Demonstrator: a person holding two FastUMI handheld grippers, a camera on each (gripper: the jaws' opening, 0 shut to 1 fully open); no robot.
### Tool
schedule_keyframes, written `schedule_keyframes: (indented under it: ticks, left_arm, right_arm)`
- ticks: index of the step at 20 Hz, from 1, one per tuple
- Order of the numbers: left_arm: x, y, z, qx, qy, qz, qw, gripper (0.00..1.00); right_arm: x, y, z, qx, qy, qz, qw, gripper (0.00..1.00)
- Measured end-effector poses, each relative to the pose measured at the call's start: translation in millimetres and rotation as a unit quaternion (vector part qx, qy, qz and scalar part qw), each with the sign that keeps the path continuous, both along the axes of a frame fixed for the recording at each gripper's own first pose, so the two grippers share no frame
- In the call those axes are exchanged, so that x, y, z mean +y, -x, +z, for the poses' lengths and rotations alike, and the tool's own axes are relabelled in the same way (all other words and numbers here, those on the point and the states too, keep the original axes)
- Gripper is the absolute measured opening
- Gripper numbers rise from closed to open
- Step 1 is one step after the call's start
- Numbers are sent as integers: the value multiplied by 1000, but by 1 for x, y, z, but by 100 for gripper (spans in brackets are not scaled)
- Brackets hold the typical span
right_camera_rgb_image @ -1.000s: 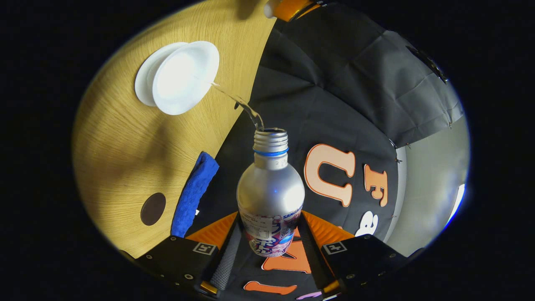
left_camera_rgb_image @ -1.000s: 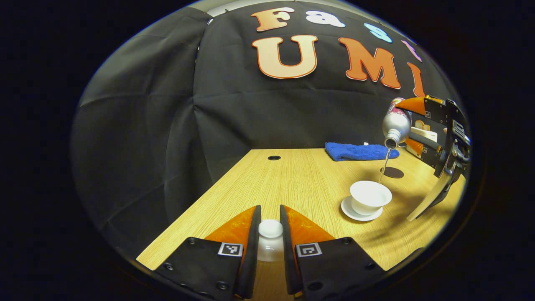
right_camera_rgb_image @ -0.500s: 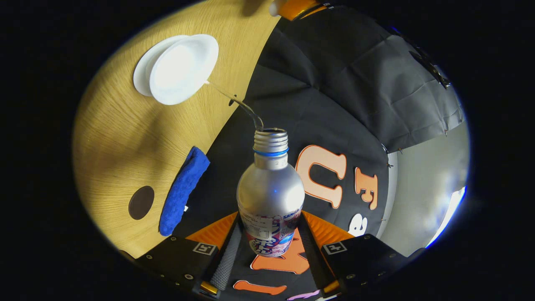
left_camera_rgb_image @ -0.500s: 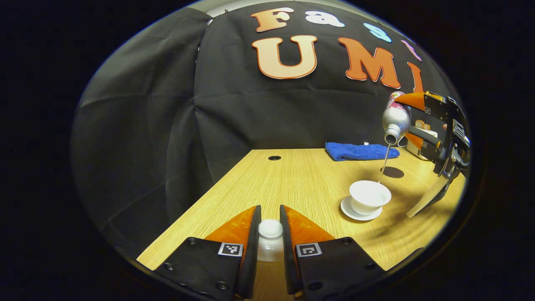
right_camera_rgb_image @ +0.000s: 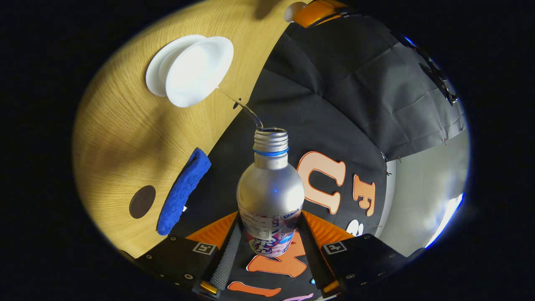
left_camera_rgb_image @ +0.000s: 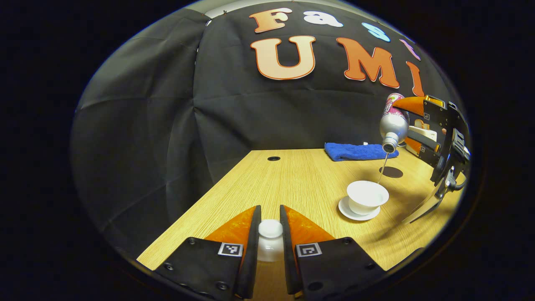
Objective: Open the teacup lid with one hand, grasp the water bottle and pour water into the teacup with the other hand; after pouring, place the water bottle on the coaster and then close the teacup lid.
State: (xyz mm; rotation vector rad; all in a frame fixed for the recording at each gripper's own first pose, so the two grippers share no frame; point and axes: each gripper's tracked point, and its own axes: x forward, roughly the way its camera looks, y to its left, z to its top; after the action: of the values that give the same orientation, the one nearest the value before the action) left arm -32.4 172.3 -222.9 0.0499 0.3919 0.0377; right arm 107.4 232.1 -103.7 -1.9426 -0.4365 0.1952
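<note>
My left gripper (left_camera_rgb_image: 270, 238) clamped on knob of small white ceramic teacup lid (left_camera_rgb_image: 270, 240), held above near edge of light wooden table (left_camera_rgb_image: 292, 175). My right gripper (right_camera_rgb_image: 269, 246) squeezing silver aluminium water bottle (right_camera_rgb_image: 270, 192), tipped neck-down, thin stream falling into open white teacup (left_camera_rgb_image: 367, 196) on white saucer (left_camera_rgb_image: 355, 212). Dark round coaster (left_camera_rgb_image: 393, 172) just beyond cup, blue folded cloth (left_camera_rgb_image: 355, 151) behind.

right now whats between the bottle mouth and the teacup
A thin stream of water runs from the water bottle down to the teacup, clearest in the left gripper view.
</note>
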Motion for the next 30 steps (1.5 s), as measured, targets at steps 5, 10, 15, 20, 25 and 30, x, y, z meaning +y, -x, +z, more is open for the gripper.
schedule_keyframes:
  ticks: [5, 10, 15, 20, 25, 30]
  left_arm:
    - [-1, 0, 2, -3, 0, -2, 1000, 32]
    - [0, 1, 10, -15, 1, 2, 1000, 33]
    - [-3, 1, 16, -25, 10, 3, 1000, 32]
    - [-15, -7, 24, -30, 21, -3, 999, 32]
    - [-43, -18, 44, -45, 27, -21, 998, 28]
    - [-86, -31, 67, -64, 47, -55, 995, 32]
  right_arm:
    - [5, 8, -13, 9, -5, 3, 1000, 77]
    - [11, 9, -26, 32, -22, 2, 999, 77]
    - [7, 10, -49, 89, -62, -12, 994, 78]
    - [0, 15, -69, 180, -165, -38, 969, 78]
    - [-17, 9, -58, 237, -277, -62, 929, 78]
    - [-45, 16, -65, 318, -404, -93, 853, 78]
